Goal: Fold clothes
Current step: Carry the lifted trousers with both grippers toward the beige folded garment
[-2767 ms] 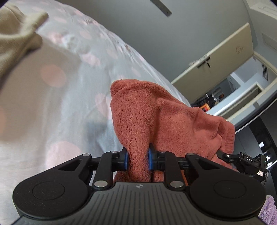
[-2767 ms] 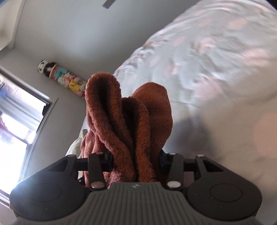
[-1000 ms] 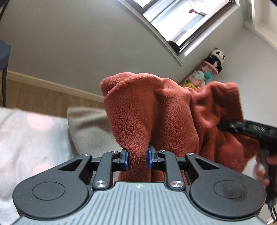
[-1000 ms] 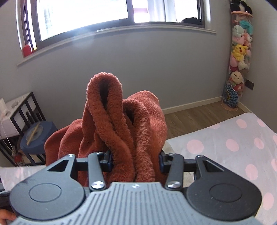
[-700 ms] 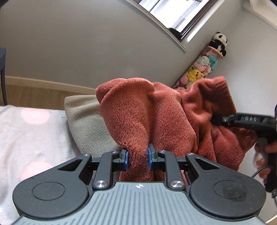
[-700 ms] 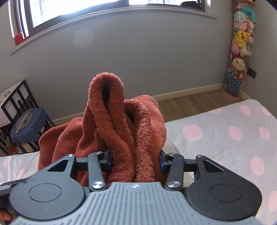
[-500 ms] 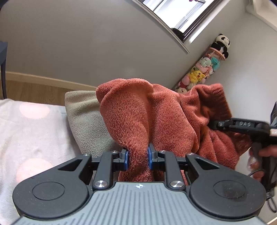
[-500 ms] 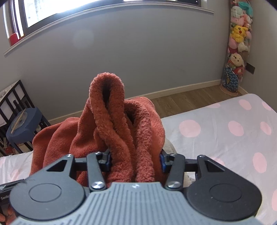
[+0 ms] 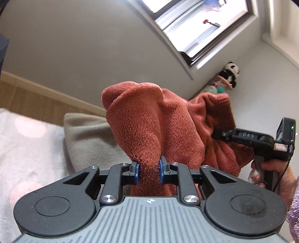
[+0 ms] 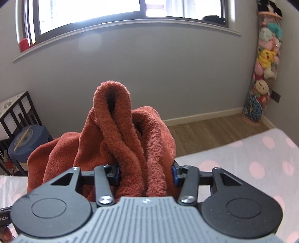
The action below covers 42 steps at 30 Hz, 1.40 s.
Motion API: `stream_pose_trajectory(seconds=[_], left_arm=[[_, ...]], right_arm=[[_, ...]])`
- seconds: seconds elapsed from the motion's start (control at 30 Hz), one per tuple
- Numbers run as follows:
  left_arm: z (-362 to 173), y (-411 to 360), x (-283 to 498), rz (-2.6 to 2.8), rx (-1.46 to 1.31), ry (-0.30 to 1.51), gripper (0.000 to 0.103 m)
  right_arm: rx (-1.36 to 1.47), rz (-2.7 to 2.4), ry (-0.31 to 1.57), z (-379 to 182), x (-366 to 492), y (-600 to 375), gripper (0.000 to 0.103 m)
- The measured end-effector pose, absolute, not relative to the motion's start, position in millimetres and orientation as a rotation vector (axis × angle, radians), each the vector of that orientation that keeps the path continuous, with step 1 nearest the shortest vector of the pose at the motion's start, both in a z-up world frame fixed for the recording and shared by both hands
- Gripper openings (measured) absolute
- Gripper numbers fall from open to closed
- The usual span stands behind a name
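A rust-red fleece garment (image 9: 158,130) hangs between both grippers, held up above the bed. My left gripper (image 9: 149,172) is shut on a narrow fold of it. My right gripper (image 10: 145,173) is shut on a thick bunch of the same fleece (image 10: 129,142); its jaws stand wide around the folds. In the left wrist view the right gripper (image 9: 261,142) shows at the right, held by a hand, with the fleece draped in front of it. A beige garment (image 9: 89,138) lies on the bed behind the fleece.
The bed has a white cover with pink dots (image 10: 261,158). Beyond it are wood floor (image 10: 214,130), a grey wall and a window (image 10: 89,13). A column of plush toys (image 10: 265,65) fills the right corner. A black shelf and blue stool (image 10: 22,142) stand at the left.
Both grippers have tilted up a little with the fleece still in them, so more wall and window shows. The grips have not changed.
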<state>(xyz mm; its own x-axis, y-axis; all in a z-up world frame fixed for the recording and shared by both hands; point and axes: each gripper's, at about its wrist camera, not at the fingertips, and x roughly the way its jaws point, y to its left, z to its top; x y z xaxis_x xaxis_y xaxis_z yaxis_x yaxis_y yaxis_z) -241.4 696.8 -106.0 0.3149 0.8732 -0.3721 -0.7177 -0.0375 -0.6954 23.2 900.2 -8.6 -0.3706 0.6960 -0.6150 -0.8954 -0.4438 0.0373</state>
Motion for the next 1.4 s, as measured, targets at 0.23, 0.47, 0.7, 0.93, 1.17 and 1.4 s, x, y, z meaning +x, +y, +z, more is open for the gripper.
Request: stream_pose_trajectory(seconds=[0.23,0.47,0.7,0.93,1.17,1.4], left_arm=[[-117,707,-244,1.333,-0.985,-0.162,0.019],[-99,702,-240,1.43,-0.951,-0.117,0.026],[-75,685,-238,1.562,-0.835,-0.15,0.029],[-92,700,-232,1.444,-0.851,-0.155,0.029],[-117,719,-216,1.394,-0.838,-0.077,0.029],[-134,726,-216,1.364,-0.848,-0.07,0.029]], right_arm=[[-0.7,1.869,0.343,-27,4,908,0.061],[-0.584,1.809,0.376,-5,26,895,0.061],[-0.555,1.873,0.396,-10,14,864,0.048],[-0.536,1.774,0.446,-51,23,869,0.04],[-0.436,1.717,0.58,-90,56,899,0.037],[-0.375,1.707,0.666,-115,71,914,0.037]])
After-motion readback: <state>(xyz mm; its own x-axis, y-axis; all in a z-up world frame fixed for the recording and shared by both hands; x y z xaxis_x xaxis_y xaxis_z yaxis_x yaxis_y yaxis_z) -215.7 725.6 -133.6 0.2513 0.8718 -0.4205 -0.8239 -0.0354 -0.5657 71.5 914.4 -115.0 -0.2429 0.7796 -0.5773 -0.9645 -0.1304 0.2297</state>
